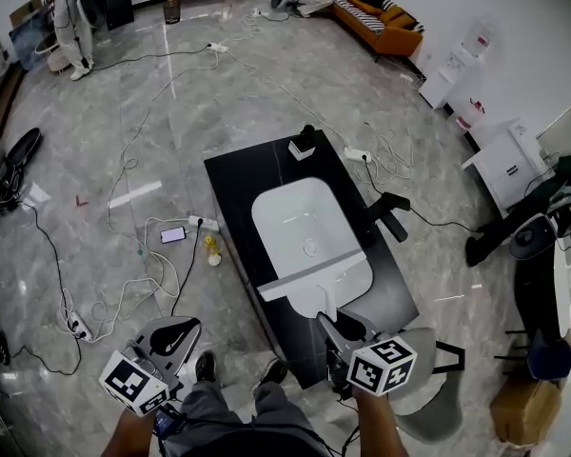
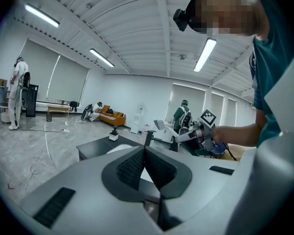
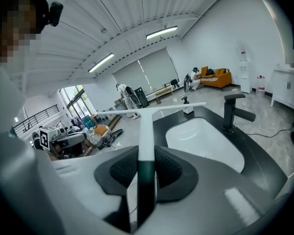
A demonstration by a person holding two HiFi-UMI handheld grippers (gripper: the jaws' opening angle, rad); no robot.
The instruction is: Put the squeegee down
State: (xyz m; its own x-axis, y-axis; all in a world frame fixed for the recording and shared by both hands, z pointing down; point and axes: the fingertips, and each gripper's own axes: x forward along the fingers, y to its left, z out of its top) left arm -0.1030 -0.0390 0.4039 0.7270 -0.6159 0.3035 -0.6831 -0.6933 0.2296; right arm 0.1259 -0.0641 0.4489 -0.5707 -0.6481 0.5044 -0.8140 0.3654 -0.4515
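Black counter: white T-shaped squeegee, dark handle pinched in right tool; left tool pressed together.

Head view looks steeply down from above on the black counter and white basin, while both gripper views look low and close across that same counter from its near end.

A white sink is set into a black counter, and a black faucet is seen at the sink's right. A small white holder is placed at the counter's far end. White cables are strewn over the grey floor, where a phone is laid beside a power strip. An orange sofa is set by the far wall, and 1 person in white is seen at the far left.
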